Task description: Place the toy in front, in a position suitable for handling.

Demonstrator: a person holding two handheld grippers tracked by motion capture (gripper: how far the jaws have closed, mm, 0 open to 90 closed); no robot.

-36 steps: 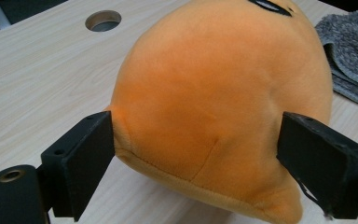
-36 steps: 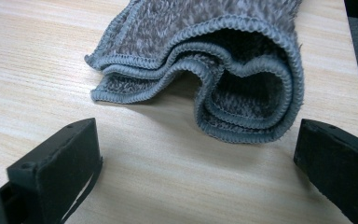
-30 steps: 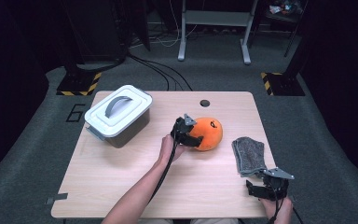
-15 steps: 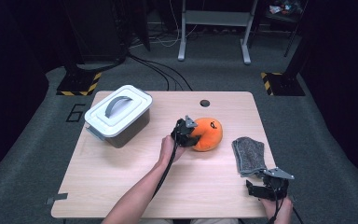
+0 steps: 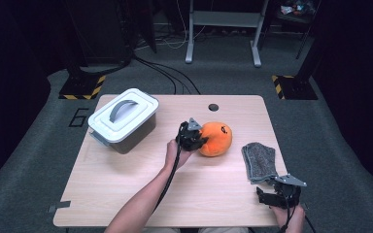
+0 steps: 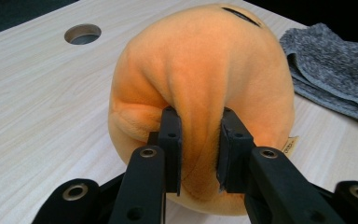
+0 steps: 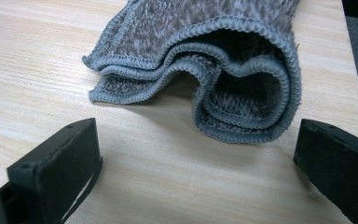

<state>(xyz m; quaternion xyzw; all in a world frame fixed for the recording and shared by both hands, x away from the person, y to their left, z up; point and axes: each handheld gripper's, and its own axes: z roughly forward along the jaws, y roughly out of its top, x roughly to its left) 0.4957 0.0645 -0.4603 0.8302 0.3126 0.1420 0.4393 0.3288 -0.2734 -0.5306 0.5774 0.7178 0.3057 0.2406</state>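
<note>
- The orange plush toy (image 5: 217, 139) sits near the middle of the table (image 5: 126, 194), between the lidded box (image 5: 124, 119) and the grey cloth (image 5: 261, 161).
- From the left gripper view, the toy's (image 6: 200, 70) underside and far side are hidden. A dark stitched mark at its top is cut short by its curve, and a small tag at its right edge is too small to read.
- The left gripper (image 5: 192, 138) has just been closing, and its jaws now pinch a fold of the toy's fabric. The pads (image 6: 171, 140) press into the fold, which bulges between them.
- In the high view the person's left hand (image 5: 177, 153) and the gripper's body cover the toy's left side.
- The right gripper (image 5: 278, 193) rests at the near right edge of the table, with its jaws wide apart and nothing between them.
- In the right gripper view, the cloth (image 7: 223, 56) lies folded just ahead of the jaws. Its far end is cut off by the top of the frame, and the inside of the fold is dark.
- A round hole (image 5: 213, 107) shows in the table behind the toy.
</note>
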